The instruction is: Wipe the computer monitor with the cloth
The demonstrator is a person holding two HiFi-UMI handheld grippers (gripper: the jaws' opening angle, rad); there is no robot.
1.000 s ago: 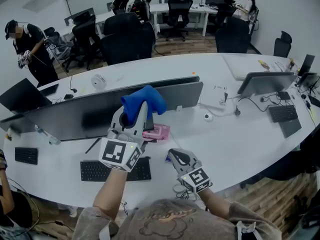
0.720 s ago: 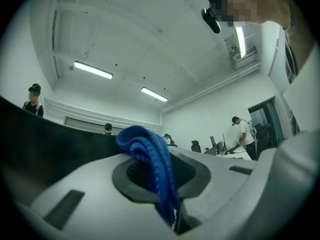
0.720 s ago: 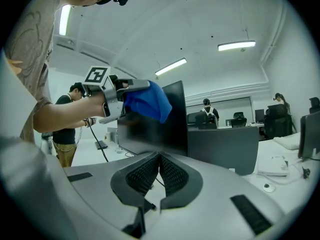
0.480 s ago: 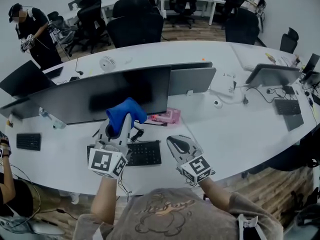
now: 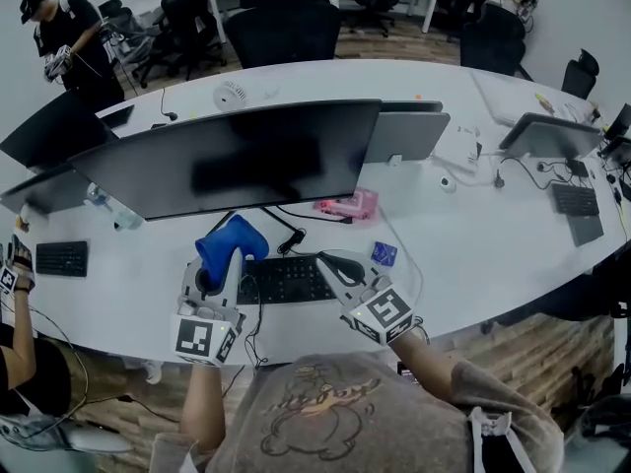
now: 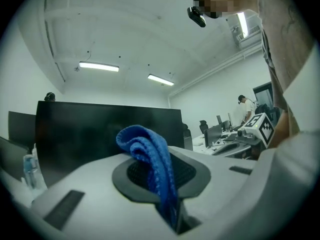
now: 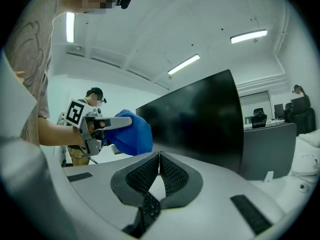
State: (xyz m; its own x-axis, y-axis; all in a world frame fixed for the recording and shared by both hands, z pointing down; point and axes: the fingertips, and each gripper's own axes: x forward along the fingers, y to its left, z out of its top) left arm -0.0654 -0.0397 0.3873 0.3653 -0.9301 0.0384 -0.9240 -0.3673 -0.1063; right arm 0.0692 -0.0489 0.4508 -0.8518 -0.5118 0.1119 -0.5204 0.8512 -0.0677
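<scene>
A wide black monitor (image 5: pixel 237 156) stands on the white desk (image 5: pixel 463 235), its dark screen facing me; it also fills the background of the left gripper view (image 6: pixel 105 129) and the right gripper view (image 7: pixel 200 124). My left gripper (image 5: pixel 225 260) is shut on a blue cloth (image 5: pixel 229 244), held over the keyboard's left end, below the screen and apart from it. The cloth (image 6: pixel 150 159) bulges out between the jaws. My right gripper (image 5: pixel 330 264) is shut with nothing in it, over the keyboard's right end. From the right gripper view the cloth (image 7: pixel 131 132) shows at left.
A black keyboard (image 5: pixel 286 279) lies under both grippers. A pink box (image 5: pixel 347 206) and cables sit by the monitor's foot, a small blue packet (image 5: pixel 385 253) at right. More monitors (image 5: pixel 537 134) stand around. A person (image 5: pixel 64 42) stands far left.
The view has drawn back from the monitor. Both grippers have come lower and nearer to me, from in front of the screen down over the keyboard. The cloth stays in the left gripper.
</scene>
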